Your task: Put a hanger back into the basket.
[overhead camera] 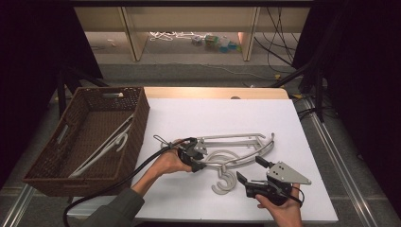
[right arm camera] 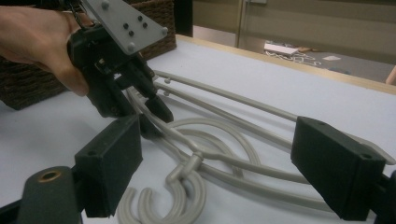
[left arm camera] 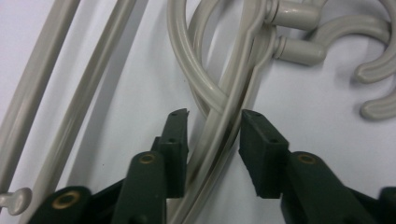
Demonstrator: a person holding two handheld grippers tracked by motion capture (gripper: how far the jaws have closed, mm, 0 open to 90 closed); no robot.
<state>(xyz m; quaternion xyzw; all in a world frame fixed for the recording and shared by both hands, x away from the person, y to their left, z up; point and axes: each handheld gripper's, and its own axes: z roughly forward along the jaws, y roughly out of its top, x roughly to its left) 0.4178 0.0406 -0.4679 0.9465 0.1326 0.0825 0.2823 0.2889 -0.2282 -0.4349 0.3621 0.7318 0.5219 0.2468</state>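
The grey hangers [overhead camera: 236,151] lie tangled on the white table [overhead camera: 293,123], their arms crossing so that it is hard to tell how many there are. The left gripper [left arm camera: 212,135] straddles their bunched arms, jaws partly closed; whether both pads press is unclear. The right gripper [overhead camera: 249,171] rests just beside the hooks, jaws wide apart around nothing.

left claw [left arm camera: 212,135]: jaws narrowed, palm over body | right claw [overhead camera: 252,169]: jaws wide apart, held from below
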